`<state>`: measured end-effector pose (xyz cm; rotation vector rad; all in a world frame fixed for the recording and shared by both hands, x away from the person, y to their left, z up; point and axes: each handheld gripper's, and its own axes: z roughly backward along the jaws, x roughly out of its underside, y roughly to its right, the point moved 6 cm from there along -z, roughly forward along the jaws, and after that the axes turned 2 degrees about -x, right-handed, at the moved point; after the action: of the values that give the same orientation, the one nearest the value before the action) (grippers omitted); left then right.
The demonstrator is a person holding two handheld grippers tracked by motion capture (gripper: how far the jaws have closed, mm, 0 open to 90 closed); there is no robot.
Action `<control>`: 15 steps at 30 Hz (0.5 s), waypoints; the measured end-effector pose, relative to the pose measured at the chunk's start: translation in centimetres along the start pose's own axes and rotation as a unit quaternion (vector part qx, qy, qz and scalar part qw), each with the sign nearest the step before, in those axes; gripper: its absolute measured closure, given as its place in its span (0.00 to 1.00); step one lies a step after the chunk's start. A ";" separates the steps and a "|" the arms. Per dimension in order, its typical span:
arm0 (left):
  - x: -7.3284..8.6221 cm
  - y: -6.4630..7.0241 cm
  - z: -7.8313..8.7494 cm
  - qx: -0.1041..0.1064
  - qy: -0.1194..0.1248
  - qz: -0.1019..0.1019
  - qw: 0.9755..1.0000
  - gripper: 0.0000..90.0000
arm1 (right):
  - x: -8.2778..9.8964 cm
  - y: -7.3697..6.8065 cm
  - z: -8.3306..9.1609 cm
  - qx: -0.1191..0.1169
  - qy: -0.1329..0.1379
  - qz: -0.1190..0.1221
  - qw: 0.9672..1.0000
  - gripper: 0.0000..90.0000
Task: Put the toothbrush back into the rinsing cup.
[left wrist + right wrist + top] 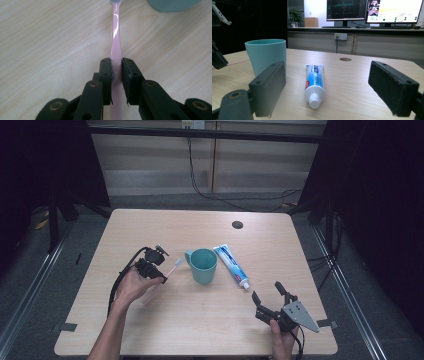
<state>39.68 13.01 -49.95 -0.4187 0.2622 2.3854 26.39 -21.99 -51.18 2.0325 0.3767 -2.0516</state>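
A pink toothbrush [161, 283] lies on the table left of a teal cup [202, 265]. My left gripper [159, 277] is shut on the toothbrush [115, 45] at mid-handle, and the brush head points toward the cup [172, 4]. A white and blue toothpaste tube [232, 265] lies right of the cup, cap toward the person. My right gripper [268, 294] stands open near the front right of the table, a short way from the tube's cap. In the right gripper view the tube [314, 83] lies ahead between the wide jaws, with the cup [265, 55] at the left.
The wooden table [200, 330] has a small round hole [237, 224] at the back right. Cables hang behind its far edge. Monitors [372, 10] stand on a counter beyond the table.
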 end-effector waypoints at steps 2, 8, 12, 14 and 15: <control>0.0 -0.1 0.4 0.003 0.010 0.001 1.000 0.88 | 0.0 0.0 0.0 0.000 0.000 0.000 1.000 0.15; 0.0 -0.1 1.4 0.017 0.033 0.004 0.999 0.88 | 0.0 0.0 0.0 0.000 0.000 0.000 1.000 0.15; 0.0 -0.1 1.7 0.033 0.042 0.010 0.999 0.88 | 0.0 0.0 0.0 0.001 0.000 0.000 1.000 0.15; -0.1 -0.3 1.9 0.025 0.049 0.013 0.998 0.88 | 0.0 0.0 0.0 0.001 0.000 0.000 1.000 0.15; -0.1 -0.4 2.1 0.025 0.056 0.014 0.998 0.88 | 0.0 0.0 0.0 0.001 0.000 0.000 1.000 0.15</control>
<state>39.54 13.88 -47.96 -0.5284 0.3807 2.3802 26.39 -21.99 -51.18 2.0333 0.3752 -2.0520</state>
